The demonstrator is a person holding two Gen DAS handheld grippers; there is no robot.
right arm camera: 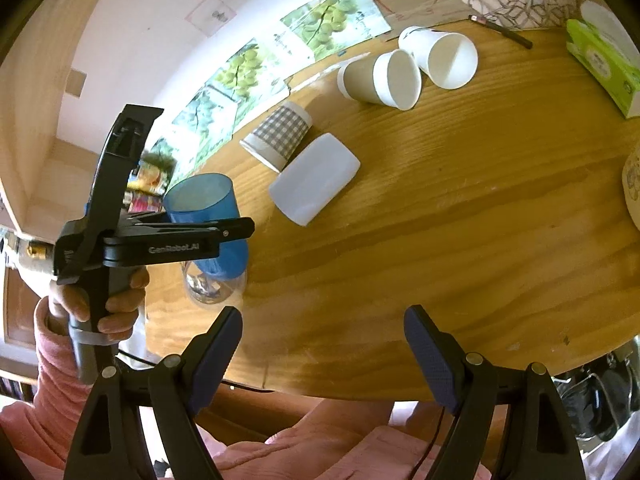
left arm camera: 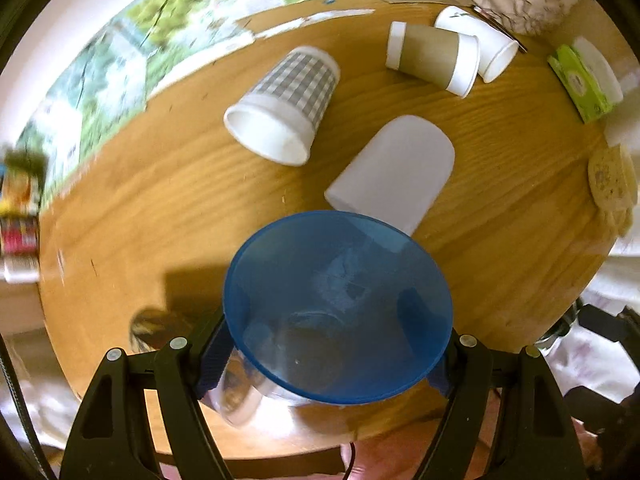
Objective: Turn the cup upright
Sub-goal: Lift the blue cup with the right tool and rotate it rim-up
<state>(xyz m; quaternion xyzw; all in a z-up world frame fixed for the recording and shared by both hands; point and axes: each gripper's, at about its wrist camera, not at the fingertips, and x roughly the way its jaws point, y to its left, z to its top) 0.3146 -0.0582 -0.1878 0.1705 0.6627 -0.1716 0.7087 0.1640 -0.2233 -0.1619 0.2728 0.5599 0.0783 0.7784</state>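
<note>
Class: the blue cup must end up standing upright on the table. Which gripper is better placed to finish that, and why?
Left. The left gripper is clamped on the blue cup, held over the table; the right gripper is open, holding nothing.

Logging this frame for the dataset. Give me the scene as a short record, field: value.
held item: blue translucent cup, mouth toward the left wrist camera
holder: left gripper, shut on the cup's sides
cup orientation: roughly upright in the right wrist view, open end up
right gripper: open, nothing between its fingers
lying on wooden table: checked paper cup, frosted white cup, brown paper cup, white paper cup
below held cup: clear glass
far edge: green tissue box
</note>
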